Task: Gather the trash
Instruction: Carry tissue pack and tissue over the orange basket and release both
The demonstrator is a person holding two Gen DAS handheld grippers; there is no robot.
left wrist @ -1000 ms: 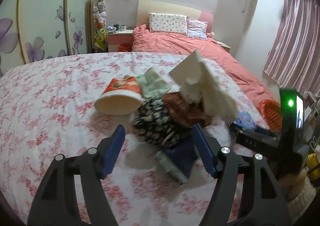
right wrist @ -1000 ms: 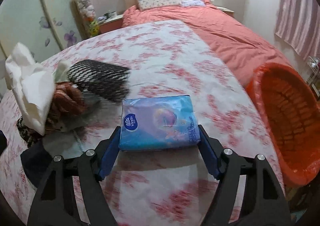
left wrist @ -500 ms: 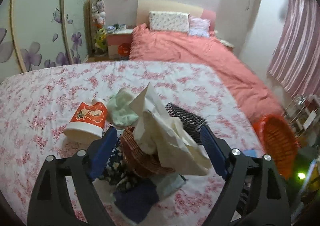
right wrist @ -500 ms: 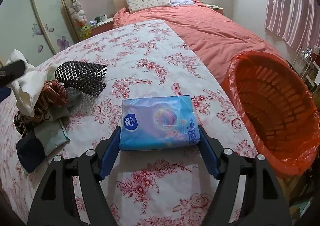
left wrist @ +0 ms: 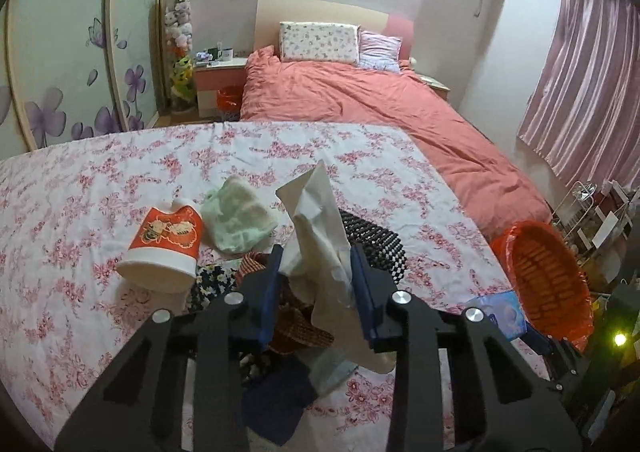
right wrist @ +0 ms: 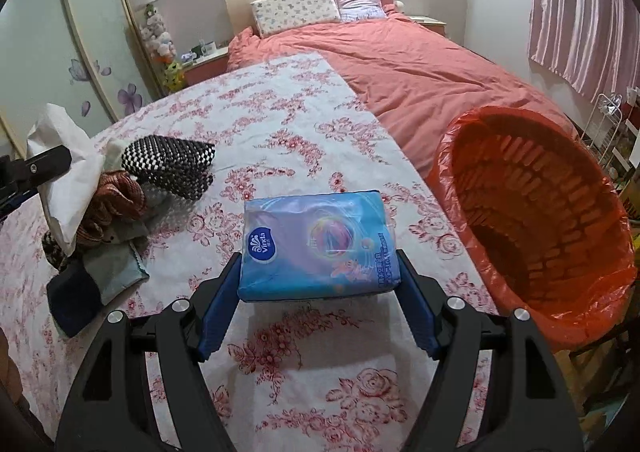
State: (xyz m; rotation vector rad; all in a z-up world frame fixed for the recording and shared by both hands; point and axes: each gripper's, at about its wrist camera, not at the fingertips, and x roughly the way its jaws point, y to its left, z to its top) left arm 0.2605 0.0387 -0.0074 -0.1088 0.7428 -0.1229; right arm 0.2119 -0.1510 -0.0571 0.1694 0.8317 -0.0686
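A table under a floral cloth (right wrist: 288,120) filled the foreground of both views, and everything else sat in relation to it. Beyond its far edge lay a bed with a coral quilt (left wrist: 360,100), and off the table's right edge, lower than the tabletop, stood an orange basket lined with an orange bag (right wrist: 536,212), its mouth tilted toward the table. Toward the table's left part, as the right wrist camera saw it, sat a heap of cloth scraps and wrappers (right wrist: 100,212), with a black-and-white checked pouch (right wrist: 168,160) touching the heap's far right side. On the far left of that heap, in the left wrist view, a red paper cup (left wrist: 164,248) lay on its side, just beside a crumpled pale green wrapper (left wrist: 236,220). The right gripper (right wrist: 318,292) hovered over the table's right half, its blue pads clamped on the two short ends of a blue tissue pack (right wrist: 316,244), which was held clear of the cloth. The left gripper (left wrist: 316,288) hung over the heap with its jaws closing on a crumpled white paper (left wrist: 316,220); the paper stood up between the pads and trailed down below them, both pads touching it.
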